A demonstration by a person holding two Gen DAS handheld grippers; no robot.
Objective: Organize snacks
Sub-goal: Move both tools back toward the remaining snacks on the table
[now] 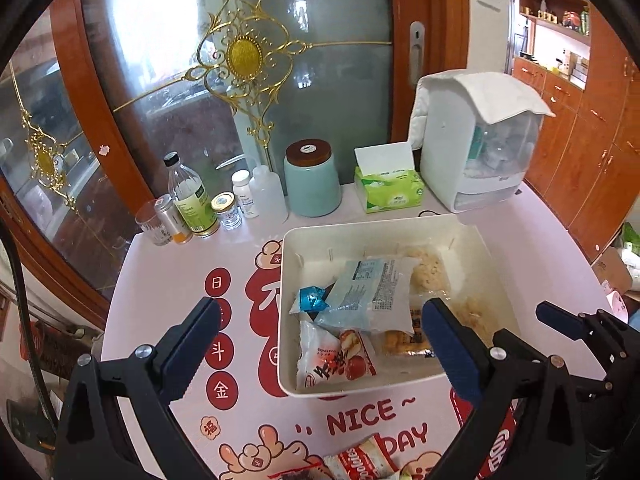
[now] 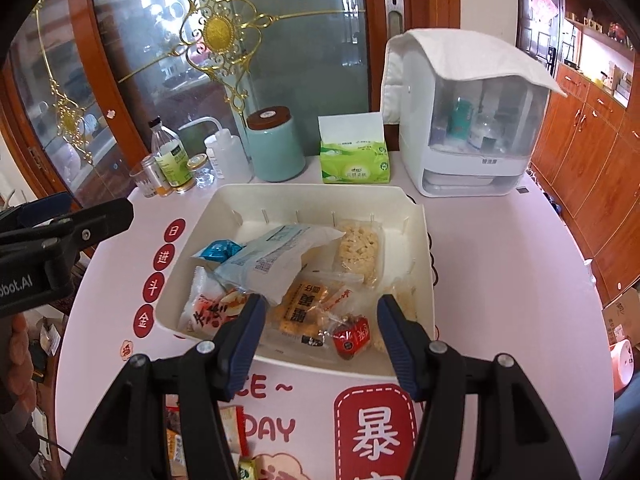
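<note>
Left wrist view: left tool [image 1: 320, 336] is held wide open and empty over the near-left edge of the cream rectangular plastic bin [image 1: 290, 256].
Right wrist view: right tool [image 2: 320, 332] is held open, nothing gripped, above the bin's near rim.
Bin contents: pale blue clear-film packet [image 2: 276, 258], orange cracker packet [image 2: 300, 308], small red wrapped candy [image 2: 352, 336], pale rice-crisp bar [image 2: 358, 248].
Done: most snacks are judged binned.
Left: red-and-white cookie packet [image 1: 360, 460] and a few wrappers lie on the pink printed counter [image 2: 500, 280], near edge.

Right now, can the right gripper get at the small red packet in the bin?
Probably yes. The right gripper is open just above the red packet, which lies on top near the bin's front wall, nothing covering it.
</note>
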